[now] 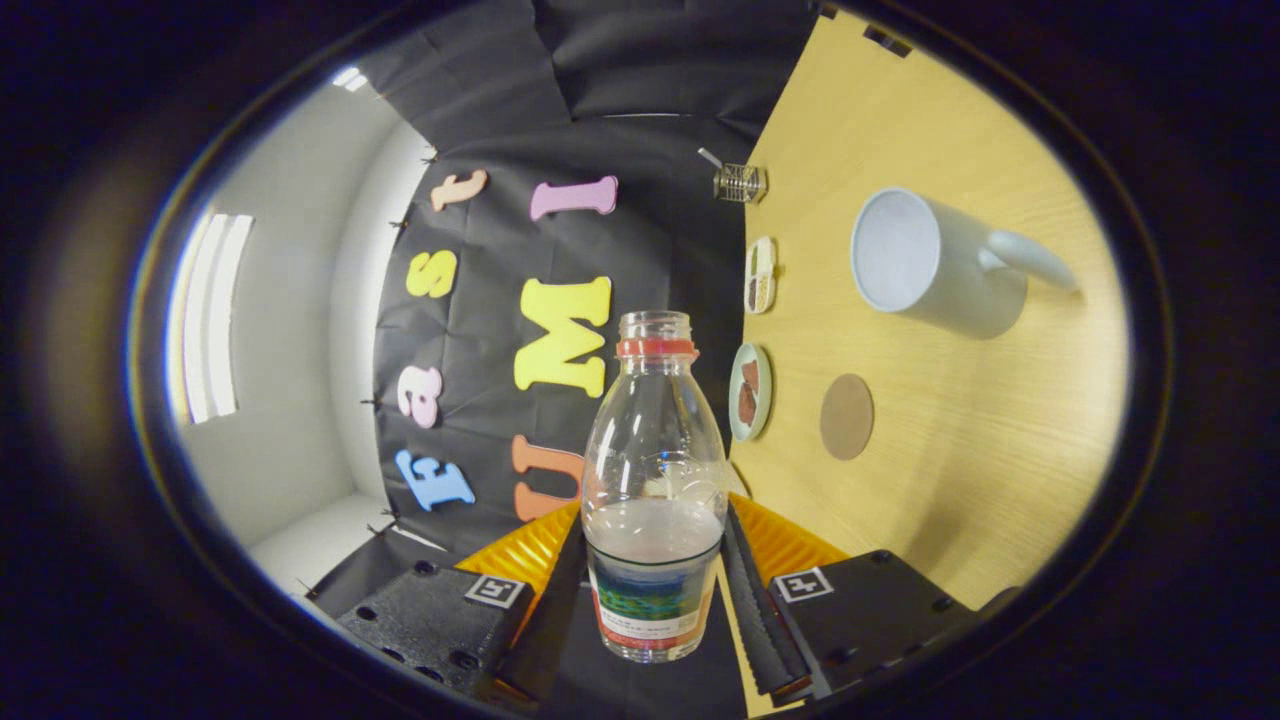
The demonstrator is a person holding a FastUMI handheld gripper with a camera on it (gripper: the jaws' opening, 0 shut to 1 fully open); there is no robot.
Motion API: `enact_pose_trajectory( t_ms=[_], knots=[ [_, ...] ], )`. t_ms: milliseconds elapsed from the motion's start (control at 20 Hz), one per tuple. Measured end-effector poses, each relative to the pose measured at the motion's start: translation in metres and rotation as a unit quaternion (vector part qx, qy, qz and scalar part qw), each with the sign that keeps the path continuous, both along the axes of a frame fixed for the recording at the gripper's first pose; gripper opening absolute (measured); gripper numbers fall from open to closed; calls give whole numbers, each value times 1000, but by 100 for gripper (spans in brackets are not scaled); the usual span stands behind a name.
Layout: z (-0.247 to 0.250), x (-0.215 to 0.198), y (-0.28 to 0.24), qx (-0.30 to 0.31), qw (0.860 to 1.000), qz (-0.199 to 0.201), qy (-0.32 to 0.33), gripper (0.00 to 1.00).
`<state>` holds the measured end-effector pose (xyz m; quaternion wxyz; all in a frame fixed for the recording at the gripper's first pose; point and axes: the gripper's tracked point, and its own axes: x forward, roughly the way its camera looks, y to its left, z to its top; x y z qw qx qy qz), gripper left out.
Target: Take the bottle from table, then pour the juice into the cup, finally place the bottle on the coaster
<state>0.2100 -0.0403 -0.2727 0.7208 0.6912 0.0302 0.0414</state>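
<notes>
1 step of 3 looks done: the bottle [654, 500] sits at the lower centre of the frame, clamped between the 2 fingers of the hand-held gripper [655, 590], which press its labelled lower body from both sides. The whole scene appears rolled sideways, so the bottle seems to be lifted and tipped, its uncapped mouth with the red neck ring pointing toward the upper centre of the frame. A small amount of pale liquid rests near the label; I cannot tell whether any has left the bottle. The white cup [925, 262] stands in the upper right of the frame on the wooden surface [960, 480], well apart from the bottle's mouth, and its inside looks empty as far as can be seen. The round brown coaster [847, 416] lies bare at centre right, between the cup and the fingers. 2 small dishes [755, 335] sit at the surface's edge beside the coaster. By this judgement, pouring remains, then setting the bottle on the coaster.
</notes>
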Motion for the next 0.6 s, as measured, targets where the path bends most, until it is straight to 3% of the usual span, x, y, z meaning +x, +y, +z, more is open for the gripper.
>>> enact_pose_trajectory(
  t_ms=[200,600],
  knots=[
    [6,-2,-18,74,997,-19,-2,76],
    [7,-3,-30,109,994,-23,0,75]
  ],
)
